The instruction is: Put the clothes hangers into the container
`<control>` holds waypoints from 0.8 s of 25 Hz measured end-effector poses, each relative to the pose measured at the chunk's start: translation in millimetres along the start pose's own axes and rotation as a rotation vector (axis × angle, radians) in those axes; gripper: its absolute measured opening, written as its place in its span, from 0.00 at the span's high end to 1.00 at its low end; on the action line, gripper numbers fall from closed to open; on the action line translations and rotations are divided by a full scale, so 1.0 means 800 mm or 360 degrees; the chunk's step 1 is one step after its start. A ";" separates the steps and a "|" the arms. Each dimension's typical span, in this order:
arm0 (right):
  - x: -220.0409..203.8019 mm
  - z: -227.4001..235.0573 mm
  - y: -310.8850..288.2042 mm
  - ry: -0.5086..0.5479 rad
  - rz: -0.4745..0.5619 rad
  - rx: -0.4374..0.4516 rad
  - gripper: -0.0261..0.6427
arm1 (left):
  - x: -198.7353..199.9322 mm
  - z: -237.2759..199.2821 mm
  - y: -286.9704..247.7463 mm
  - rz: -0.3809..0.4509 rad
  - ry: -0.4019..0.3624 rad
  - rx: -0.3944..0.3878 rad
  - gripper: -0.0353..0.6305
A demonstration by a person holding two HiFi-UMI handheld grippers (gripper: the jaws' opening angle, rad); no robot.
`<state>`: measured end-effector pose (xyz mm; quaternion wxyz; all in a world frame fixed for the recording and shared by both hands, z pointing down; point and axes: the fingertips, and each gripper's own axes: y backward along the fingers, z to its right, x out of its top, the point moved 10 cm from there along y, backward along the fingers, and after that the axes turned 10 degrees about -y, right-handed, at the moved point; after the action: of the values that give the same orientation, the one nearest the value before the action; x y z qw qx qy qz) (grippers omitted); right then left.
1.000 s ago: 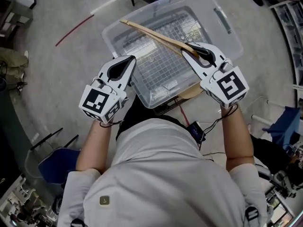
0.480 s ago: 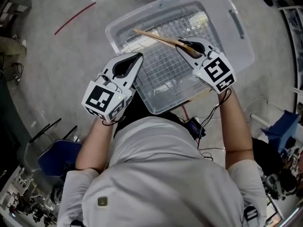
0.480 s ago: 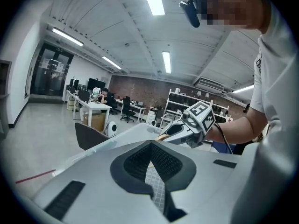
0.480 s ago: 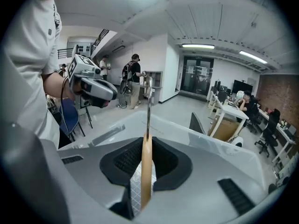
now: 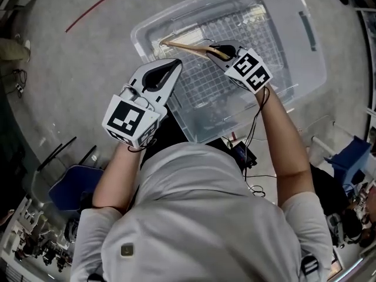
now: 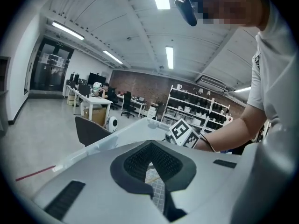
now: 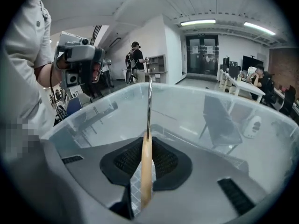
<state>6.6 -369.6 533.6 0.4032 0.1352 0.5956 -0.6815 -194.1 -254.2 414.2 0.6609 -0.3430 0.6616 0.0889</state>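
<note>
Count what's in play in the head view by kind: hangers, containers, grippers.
wooden clothes hanger: 1
clear container: 1
grippers: 2 (left gripper, right gripper)
Total: 4

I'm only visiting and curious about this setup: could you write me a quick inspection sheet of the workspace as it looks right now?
Surface: grey floor; the container stands on it.
Job's things: clear plastic container; one wooden hanger held within its walls.
Clutter: blue chair beside the person; red line on the floor.
Grippers: right gripper shut on the hanger; left gripper by the container's near rim, jaws together, nothing between them.
Cables: black cable hanging from the right gripper beside the forearm.
Surroundings: open office with shelves and desks.
</note>
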 end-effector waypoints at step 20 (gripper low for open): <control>-0.118 0.109 -0.103 -0.0597 -0.0139 0.0070 0.81 | -0.019 -0.021 -0.027 -0.0073 0.0104 -0.0041 0.92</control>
<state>34.1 -415.8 676.2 0.4740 -0.0115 0.5003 -0.7245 -197.4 -274.6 437.7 0.6364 -0.3692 0.6736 0.0711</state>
